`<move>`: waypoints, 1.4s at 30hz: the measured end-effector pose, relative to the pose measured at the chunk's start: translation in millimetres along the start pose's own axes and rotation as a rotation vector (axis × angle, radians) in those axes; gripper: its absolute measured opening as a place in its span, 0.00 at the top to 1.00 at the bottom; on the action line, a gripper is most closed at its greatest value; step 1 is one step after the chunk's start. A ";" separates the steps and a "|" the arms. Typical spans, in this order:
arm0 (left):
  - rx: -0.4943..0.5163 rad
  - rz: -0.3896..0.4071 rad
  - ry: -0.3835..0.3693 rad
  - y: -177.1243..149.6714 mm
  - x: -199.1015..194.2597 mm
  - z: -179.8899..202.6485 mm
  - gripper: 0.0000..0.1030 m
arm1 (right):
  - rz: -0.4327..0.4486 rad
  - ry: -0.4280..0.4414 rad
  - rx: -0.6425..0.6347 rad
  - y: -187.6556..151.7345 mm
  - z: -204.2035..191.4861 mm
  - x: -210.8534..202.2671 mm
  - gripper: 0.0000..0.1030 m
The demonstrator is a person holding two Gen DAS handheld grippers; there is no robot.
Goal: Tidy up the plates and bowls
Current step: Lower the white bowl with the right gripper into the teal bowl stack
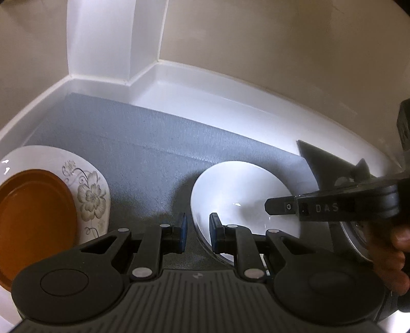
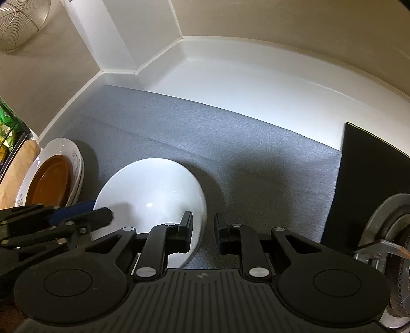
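Note:
A plain white bowl (image 1: 243, 194) (image 2: 153, 187) sits on the grey mat (image 1: 143, 158). My left gripper (image 1: 198, 230) straddles its left rim, the right pad inside the bowl and the left pad outside. Mat shows between pad and rim, so it is open. My right gripper (image 2: 203, 230) straddles the opposite rim the same way, also open with a gap showing. Each gripper appears in the other's view: the right gripper (image 1: 271, 208) reaching into the bowl, the left gripper (image 2: 89, 211) at the bowl's far side. A brown plate (image 1: 36, 225) (image 2: 48, 184) rests on a white floral plate (image 1: 89, 194) (image 2: 59, 146) at the left.
The white counter (image 2: 243, 76) meets beige walls and a white column (image 1: 102, 38) behind the mat. A black hob (image 2: 371, 179) with a metal burner (image 2: 384, 225) lies to the right. A wire basket (image 2: 20, 23) hangs upper left. A hand (image 1: 394, 243) holds the right gripper.

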State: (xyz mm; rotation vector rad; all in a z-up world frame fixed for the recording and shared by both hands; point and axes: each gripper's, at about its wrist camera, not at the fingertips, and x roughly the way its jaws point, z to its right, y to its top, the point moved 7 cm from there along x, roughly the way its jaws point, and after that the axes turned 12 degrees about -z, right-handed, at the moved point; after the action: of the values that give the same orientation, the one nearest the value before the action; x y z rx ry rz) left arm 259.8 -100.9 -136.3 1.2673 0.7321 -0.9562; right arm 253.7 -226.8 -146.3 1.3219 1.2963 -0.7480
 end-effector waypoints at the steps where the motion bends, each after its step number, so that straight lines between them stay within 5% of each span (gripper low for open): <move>1: 0.003 0.000 -0.002 0.6 0.6 0.3 0.81 | 0.000 0.001 0.004 -0.4 0.2 1.2 0.80; 11: 0.006 0.000 0.008 6.3 10.2 2.5 0.87 | -0.002 -0.005 -0.011 0.2 -2.4 8.0 0.87; 42: 0.026 0.011 0.012 10.3 16.3 -2.3 0.87 | 0.001 -0.032 -0.046 5.7 -8.4 18.2 0.88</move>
State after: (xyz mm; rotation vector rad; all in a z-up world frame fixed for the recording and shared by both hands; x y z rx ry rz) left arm 276.4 -101.3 -146.4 1.2995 0.7239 -0.9525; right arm 260.8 -212.9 -160.1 1.2694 1.2800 -0.7319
